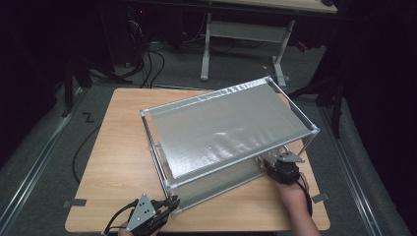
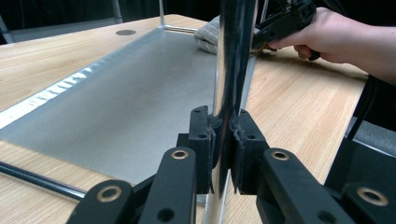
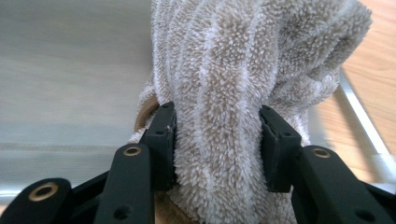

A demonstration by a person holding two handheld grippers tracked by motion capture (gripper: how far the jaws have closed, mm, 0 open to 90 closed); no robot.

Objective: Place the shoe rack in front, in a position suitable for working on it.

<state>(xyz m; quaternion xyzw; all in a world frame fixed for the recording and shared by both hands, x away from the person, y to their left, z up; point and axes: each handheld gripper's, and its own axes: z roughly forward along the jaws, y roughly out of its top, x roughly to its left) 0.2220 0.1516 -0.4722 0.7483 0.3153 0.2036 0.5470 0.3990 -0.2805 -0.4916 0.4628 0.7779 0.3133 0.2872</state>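
We pinch the bunched towel [image 3: 224,116] in our right gripper [image 1: 281,169] on the lower shelf [image 2: 126,102], its length stretching leftward toward our left gripper [image 1: 164,206], clamped on the rack's corner post [image 2: 231,60].

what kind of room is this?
Likely a lab or workshop: a light wooden table bearing a two-tier metal shelf rack, loose black cables across the grey floor, and a white-legged desk behind.
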